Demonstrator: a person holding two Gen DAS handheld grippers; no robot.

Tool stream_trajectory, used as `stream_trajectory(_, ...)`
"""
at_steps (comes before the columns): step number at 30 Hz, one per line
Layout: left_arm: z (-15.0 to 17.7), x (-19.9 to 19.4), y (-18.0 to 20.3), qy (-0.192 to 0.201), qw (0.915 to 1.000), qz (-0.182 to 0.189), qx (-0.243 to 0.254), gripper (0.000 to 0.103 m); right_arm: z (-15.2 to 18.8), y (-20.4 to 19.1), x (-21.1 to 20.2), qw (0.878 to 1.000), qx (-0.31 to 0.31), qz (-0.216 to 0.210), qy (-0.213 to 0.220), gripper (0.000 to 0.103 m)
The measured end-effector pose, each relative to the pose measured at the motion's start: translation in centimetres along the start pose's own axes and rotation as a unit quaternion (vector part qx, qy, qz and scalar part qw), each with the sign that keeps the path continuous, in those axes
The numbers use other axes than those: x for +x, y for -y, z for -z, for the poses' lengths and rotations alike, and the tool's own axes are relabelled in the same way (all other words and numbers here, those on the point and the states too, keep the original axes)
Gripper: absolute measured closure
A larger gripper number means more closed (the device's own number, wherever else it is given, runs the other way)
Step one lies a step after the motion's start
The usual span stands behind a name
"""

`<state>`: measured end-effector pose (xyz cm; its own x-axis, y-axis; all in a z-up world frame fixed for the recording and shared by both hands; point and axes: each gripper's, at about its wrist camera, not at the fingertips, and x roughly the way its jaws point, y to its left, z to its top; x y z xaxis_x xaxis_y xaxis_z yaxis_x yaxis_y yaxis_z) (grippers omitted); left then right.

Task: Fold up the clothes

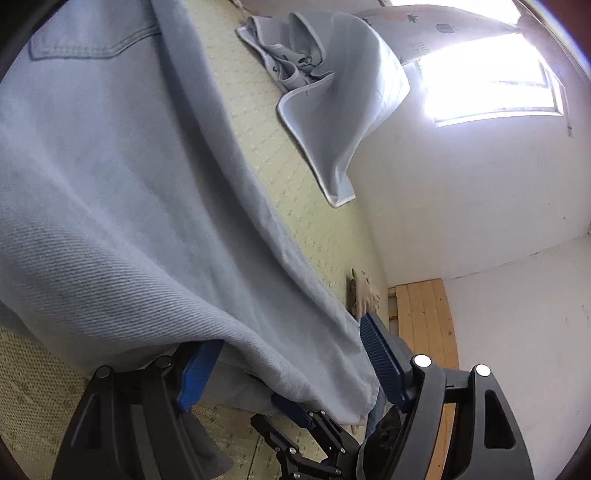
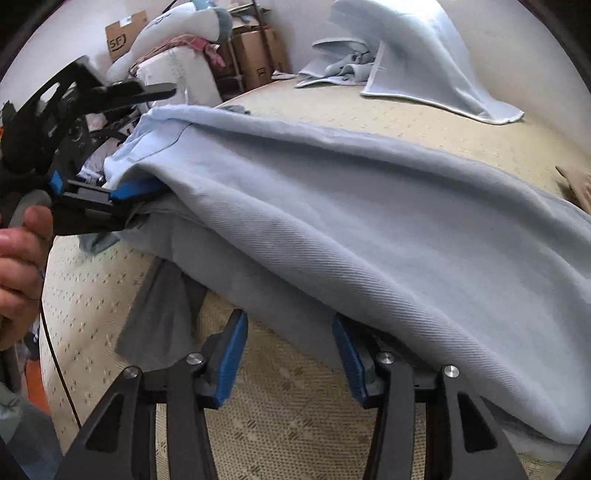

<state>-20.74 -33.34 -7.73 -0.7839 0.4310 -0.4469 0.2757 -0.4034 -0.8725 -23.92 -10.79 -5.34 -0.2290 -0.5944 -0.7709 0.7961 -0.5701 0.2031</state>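
Note:
A pair of light blue denim trousers (image 1: 122, 192) lies on the cream patterned bed (image 1: 280, 177), folded lengthwise. My left gripper (image 1: 284, 365) has its jaws wide apart at the trousers' edge, the cloth draped across them. In the right wrist view the trousers (image 2: 369, 229) stretch across the bed (image 2: 388, 122). My right gripper (image 2: 291, 347) is open, its blue pads (image 2: 232, 354) just under the fabric's near edge. The left gripper (image 2: 122, 192) also shows there at the far end of the trousers, held by a hand (image 2: 20, 266).
A pale blue blanket (image 1: 332, 96) lies crumpled at the far side of the bed, also in the right wrist view (image 2: 417, 55). A beige cloth (image 1: 364, 295) lies near the bed's edge. Cardboard boxes (image 2: 255, 55) and a plush toy (image 2: 173, 26) stand beyond. Wooden slats (image 1: 424, 325) are nearby.

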Motion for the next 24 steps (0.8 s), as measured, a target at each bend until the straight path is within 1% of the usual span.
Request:
stream_trajectory(2, -0.1, 0.1, 0.0, 0.001, 1.0000, 0.000, 0.000, 0.024, -0.4, 0.2, 0.1, 1.000, 0.002, 0.004, 0.004, 0.051)
stream_trajectory(4, -0.3, 0.4, -0.1, 0.000, 1.0000, 0.001, -0.002, 0.024, -1.1, 0.3, 0.4, 1.000, 0.010, -0.004, 0.009, 0.050)
stream_trajectory(6, -0.4, 0.3, -0.2, 0.000, 1.0000, 0.003, -0.005, 0.024, -1.8, 0.1, 1.2, 0.999, 0.014, -0.030, 0.007, 0.048)
stream_trajectory(9, -0.7, -0.1, -0.4, 0.000, 0.9999, 0.006, -0.010, 0.024, -2.8, -1.0, 2.5, 0.998, 0.001, -0.065, -0.001, 0.047)
stream_trajectory(13, -1.5, -2.2, -0.4, 0.006, 0.9999, 0.014, -0.004, 0.024, -4.2, -3.2, 3.8, 0.994, -0.013, -0.109, -0.001, 0.047)
stream_trajectory(18, -3.2, -6.6, -2.1, 0.051, 0.9978, 0.034, -0.025, 0.024, -6.0, -6.9, 5.9, 0.988, -0.034, -0.148, 0.003, 0.043)
stream_trajectory(20, -3.9, -8.9, -3.1, 0.090, 0.9946, 0.036, -0.039, 0.024, -6.6, -8.3, 6.5, 0.985, -0.039, -0.166, 0.007, 0.043)
stream_trajectory(24, -4.8, -12.1, -4.7, 0.136, 0.9874, 0.050, -0.063, 0.024, -7.8, -10.5, 7.3, 0.980, -0.044, -0.193, 0.016, 0.043)
